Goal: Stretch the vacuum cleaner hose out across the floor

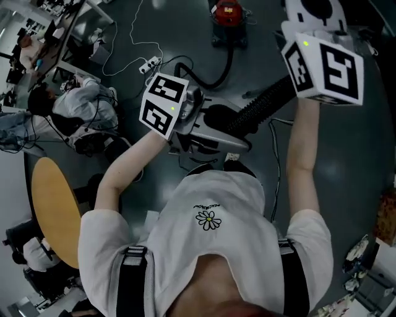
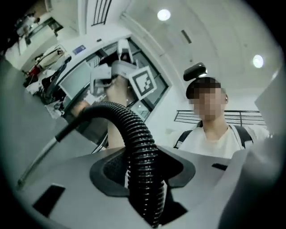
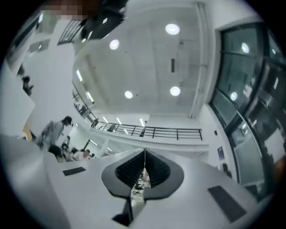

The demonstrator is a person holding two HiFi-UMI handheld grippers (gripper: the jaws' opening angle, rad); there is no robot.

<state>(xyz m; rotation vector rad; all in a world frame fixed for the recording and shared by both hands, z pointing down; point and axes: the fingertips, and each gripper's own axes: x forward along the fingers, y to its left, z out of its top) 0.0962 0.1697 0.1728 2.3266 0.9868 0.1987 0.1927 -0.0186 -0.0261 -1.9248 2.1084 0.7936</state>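
Left gripper (image 2: 144,172) pinches hose (image 2: 134,129); right gripper (image 3: 144,172) pressed together, empty.
Head view hides both sets of jaws behind cubes (image 1: 164,105).

White short-sleeved T-shirt (image 1: 210,198) with daisy print (image 1: 208,220), black straps (image 1: 133,278), perhaps a harness

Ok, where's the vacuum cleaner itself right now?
Head view, top centre: the red vacuum cleaner stands on the floor ahead of the person, its black hose running back into the left gripper.
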